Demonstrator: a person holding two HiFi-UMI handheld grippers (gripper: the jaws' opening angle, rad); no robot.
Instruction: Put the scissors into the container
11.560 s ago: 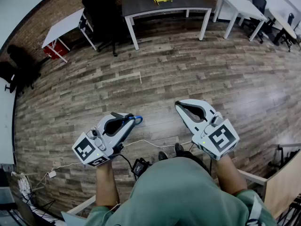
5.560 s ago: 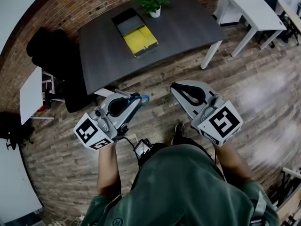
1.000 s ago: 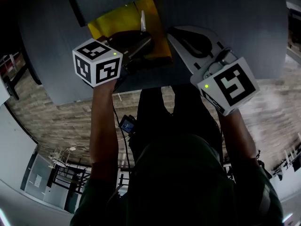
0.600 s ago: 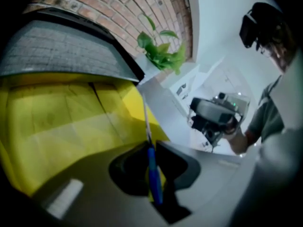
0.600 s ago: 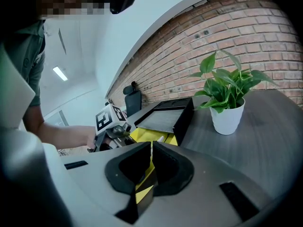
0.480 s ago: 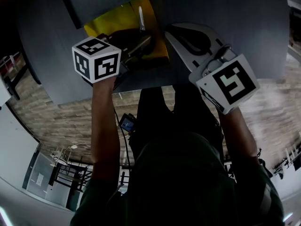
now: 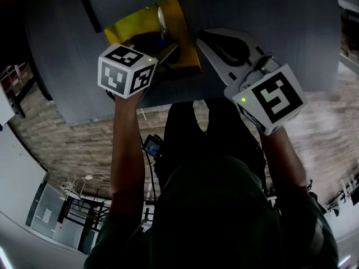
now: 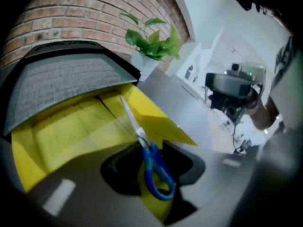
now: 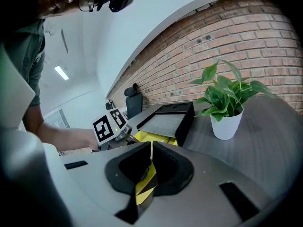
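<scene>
Blue-handled scissors [image 8: 155, 169] lie between the jaws of my left gripper [image 8: 150, 148], blades pointing out over the yellow container [image 8: 71, 131]. The jaws are opening and their pads stand a little off the handles. In the head view the left gripper [image 7: 162, 49] hangs over the near end of the container [image 7: 132, 24], and the scissors' blade [image 7: 161, 17] sticks out ahead of it. My right gripper [image 7: 203, 36] hovers just right of the container, its jaws together with nothing between them. From the right gripper [image 9: 151, 148] the container [image 9: 147, 137] shows just beyond the tips.
A dark grey tray [image 8: 57, 79] adjoins the container's far end. A potted plant [image 9: 226, 122] stands on the dark table [image 7: 269, 10] to the right, with a brick wall behind. The table's near edge runs just below both grippers.
My left gripper's marker cube has shifted right and turned. The scissors' blade has swung a little left over the container. The right gripper has barely moved.
</scene>
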